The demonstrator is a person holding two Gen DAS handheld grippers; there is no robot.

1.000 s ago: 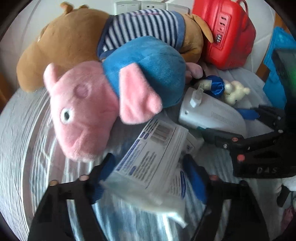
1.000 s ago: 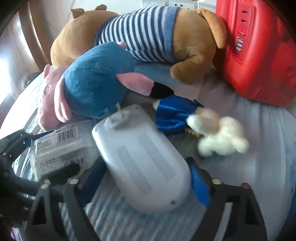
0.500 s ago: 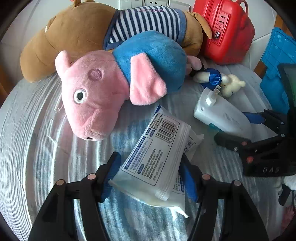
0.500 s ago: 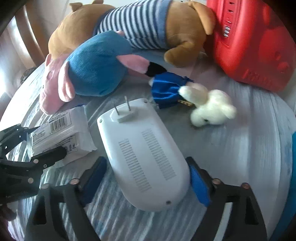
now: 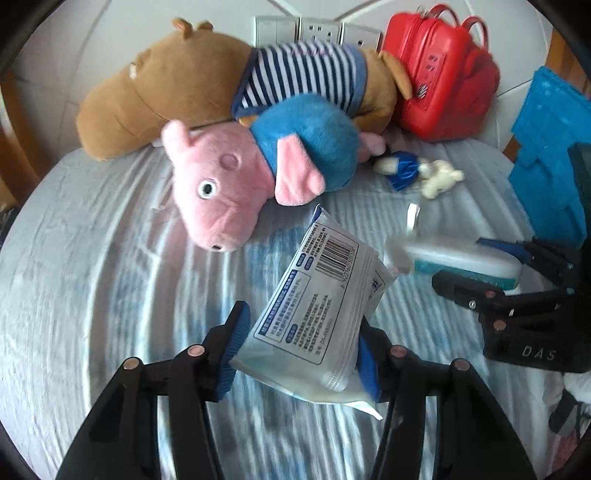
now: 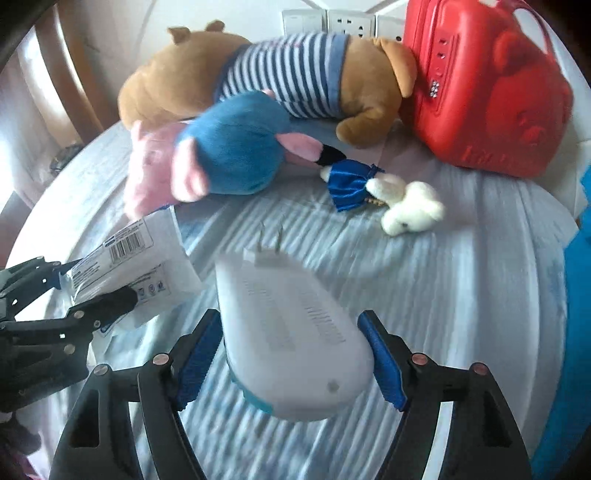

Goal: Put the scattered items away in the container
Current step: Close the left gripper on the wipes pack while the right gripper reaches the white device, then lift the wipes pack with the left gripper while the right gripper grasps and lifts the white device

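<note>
left gripper (image 5: 301, 350) clamped on a white wipes packet (image 5: 314, 306), blue pads pressing both long edges, barcode end jutting forward and right past the fingers (image 5: 231, 341). held above the striped blue-white bed sheet (image 5: 110, 280), packet tilted, a loose flap hanging below the right pad.

right gripper (image 6: 291, 354) closed on a white plug-in device (image 6: 291, 332), two metal prongs pointing forward, away from the fingers (image 6: 380, 358). blurred, teal trim showing underneath near the rear end. seen from the left wrist view as a white and teal shape (image 5: 461, 262) off to the right of the left fingers, lifted over the sheet.

straight ahead of both pairs of fingers, pink pig plush (image 5: 236, 188) in a blue top lying on the bed, snout toward the left fingers. behind it, touching, a big brown plush (image 5: 177, 85) in a striped shirt stretched across the bed's far side. right of that, a red toy suitcase (image 6: 484, 88) leaning against the brown plush's head. small white plush with a blue satin skirt (image 6: 388, 195) lying ahead and right of the right fingers, just beside the pig's black foot. white wall sockets (image 5: 317, 31) above the brown plush.

blue plastic container (image 5: 550, 158) at the far right of the left fingers, beyond the right gripper, well apart from both held items.
</note>
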